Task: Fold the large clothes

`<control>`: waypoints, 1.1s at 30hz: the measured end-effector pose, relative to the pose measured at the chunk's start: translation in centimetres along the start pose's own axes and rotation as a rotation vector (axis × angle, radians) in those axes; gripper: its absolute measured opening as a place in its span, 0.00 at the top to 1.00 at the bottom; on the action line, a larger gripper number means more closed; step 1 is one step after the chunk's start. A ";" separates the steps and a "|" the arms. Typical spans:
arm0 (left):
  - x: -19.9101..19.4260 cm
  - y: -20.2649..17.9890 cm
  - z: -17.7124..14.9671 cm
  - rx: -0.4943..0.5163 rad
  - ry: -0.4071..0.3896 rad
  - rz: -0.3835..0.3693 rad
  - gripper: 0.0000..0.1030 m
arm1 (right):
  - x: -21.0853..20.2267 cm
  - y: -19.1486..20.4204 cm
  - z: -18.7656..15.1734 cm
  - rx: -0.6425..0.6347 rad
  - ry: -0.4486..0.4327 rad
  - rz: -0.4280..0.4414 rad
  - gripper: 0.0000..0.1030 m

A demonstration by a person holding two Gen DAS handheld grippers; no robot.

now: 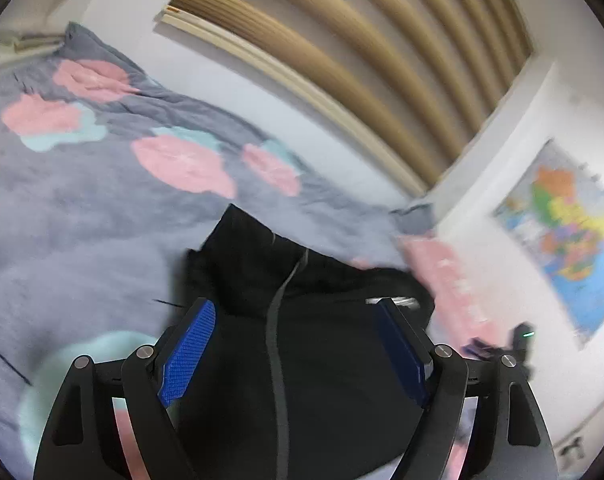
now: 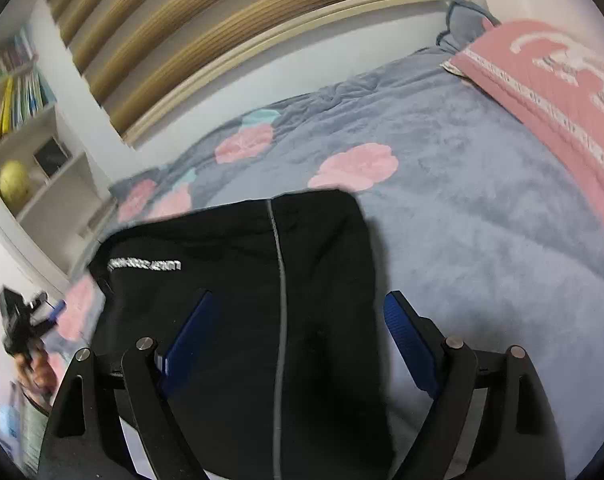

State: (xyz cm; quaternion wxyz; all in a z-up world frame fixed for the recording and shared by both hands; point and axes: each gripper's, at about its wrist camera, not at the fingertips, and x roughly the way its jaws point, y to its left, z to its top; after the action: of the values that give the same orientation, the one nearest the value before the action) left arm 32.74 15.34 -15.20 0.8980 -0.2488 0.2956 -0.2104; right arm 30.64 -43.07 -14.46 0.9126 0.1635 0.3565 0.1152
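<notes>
A black garment with a grey stripe lies folded on the grey flowered blanket. In the right wrist view the black garment shows white lettering near its left edge. My left gripper hovers over it, blue pads wide apart, nothing pressed between them. My right gripper is likewise open above the garment's right part, its right finger over the blanket. The left gripper, held by a hand, also shows at the far left of the right wrist view. Both views are blurred.
A pink pillow lies at the bed's right end. A wooden slatted panel runs along the wall behind the bed. A white bookshelf stands at the left. A coloured map hangs on the right wall.
</notes>
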 end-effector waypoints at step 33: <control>5.3 -2.9 8.2 0.031 -0.097 0.176 0.91 | 6.6 6.2 9.7 -0.237 -0.107 -0.359 0.86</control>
State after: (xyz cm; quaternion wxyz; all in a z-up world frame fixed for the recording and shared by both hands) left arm 41.23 12.89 -10.05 0.9301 -0.2178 0.2690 -0.1227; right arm 41.47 -37.27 -9.43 0.9490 -0.0051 0.3148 -0.0171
